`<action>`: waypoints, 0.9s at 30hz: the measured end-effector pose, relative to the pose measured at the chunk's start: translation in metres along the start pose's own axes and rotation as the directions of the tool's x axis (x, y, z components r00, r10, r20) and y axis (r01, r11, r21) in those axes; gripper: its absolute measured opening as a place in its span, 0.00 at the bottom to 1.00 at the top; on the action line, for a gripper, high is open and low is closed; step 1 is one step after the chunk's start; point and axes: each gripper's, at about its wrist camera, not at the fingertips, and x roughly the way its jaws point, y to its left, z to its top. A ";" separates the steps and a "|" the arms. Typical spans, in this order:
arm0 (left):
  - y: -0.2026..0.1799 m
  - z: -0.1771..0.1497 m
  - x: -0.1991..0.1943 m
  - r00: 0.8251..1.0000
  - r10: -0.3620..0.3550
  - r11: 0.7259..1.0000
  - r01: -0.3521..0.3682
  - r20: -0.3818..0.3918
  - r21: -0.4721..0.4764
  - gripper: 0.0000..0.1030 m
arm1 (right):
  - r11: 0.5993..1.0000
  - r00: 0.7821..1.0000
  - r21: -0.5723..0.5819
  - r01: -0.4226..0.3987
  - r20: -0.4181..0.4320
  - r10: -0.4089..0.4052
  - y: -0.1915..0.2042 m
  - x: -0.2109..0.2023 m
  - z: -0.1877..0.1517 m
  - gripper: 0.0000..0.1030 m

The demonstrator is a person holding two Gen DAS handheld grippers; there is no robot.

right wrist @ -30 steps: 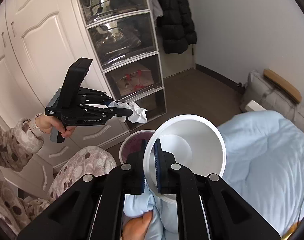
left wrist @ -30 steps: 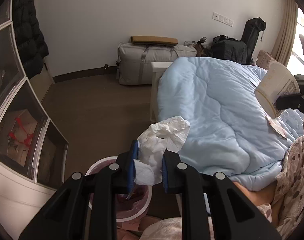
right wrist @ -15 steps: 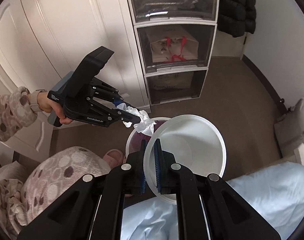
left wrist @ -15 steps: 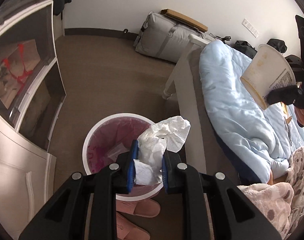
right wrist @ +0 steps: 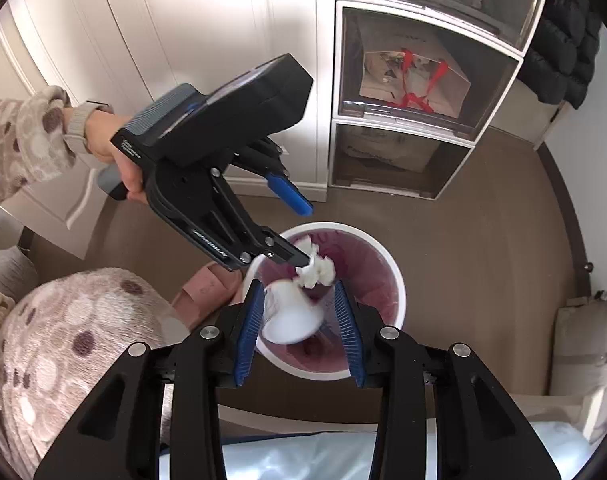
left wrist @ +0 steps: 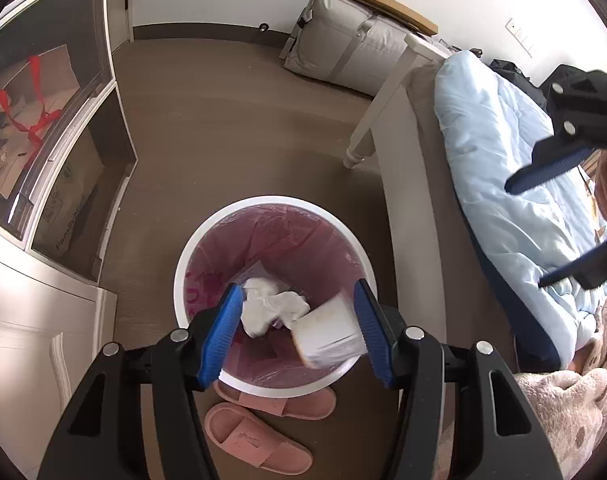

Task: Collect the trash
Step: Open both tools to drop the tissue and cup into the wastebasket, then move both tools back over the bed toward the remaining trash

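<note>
- The left claw is hanging spread wide above the bin, gripping nothing. The crumpled tissue is lying loose between its blue pads, seemingly inside the pink liner; whether it is brushing the left pad I cannot tell, so it might be snagging there and riding out.
- The paper cup is tumbling just under the right claw, which is also gaping and empty. It looks blurred near the rim, so a bounce could be sending it over the edge.
- Pink slippers are sitting just behind the left claw, where any spill would be landing.
</note>
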 end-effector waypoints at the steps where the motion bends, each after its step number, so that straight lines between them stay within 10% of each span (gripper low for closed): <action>1: 0.001 0.000 0.001 1.000 0.005 1.000 -0.005 -0.007 -0.008 0.60 | 1.000 1.000 -0.001 0.010 -0.007 -0.010 -0.002 0.000 0.001 0.35; 11: -0.022 0.011 -0.027 0.994 0.106 0.994 -0.107 -0.018 -0.023 0.95 | 0.989 0.987 0.119 0.084 0.124 -0.099 -0.004 -0.055 -0.013 0.92; 21: -0.111 0.024 -0.099 0.985 0.109 0.992 -0.100 0.134 -0.072 0.95 | 0.893 0.936 0.391 0.221 0.173 -0.308 0.019 -0.133 -0.103 0.93; 27: -0.185 0.033 -0.114 0.981 0.054 0.999 -0.052 0.187 -0.014 0.95 | 0.749 0.878 0.583 0.316 0.119 -0.463 0.037 -0.180 -0.184 0.93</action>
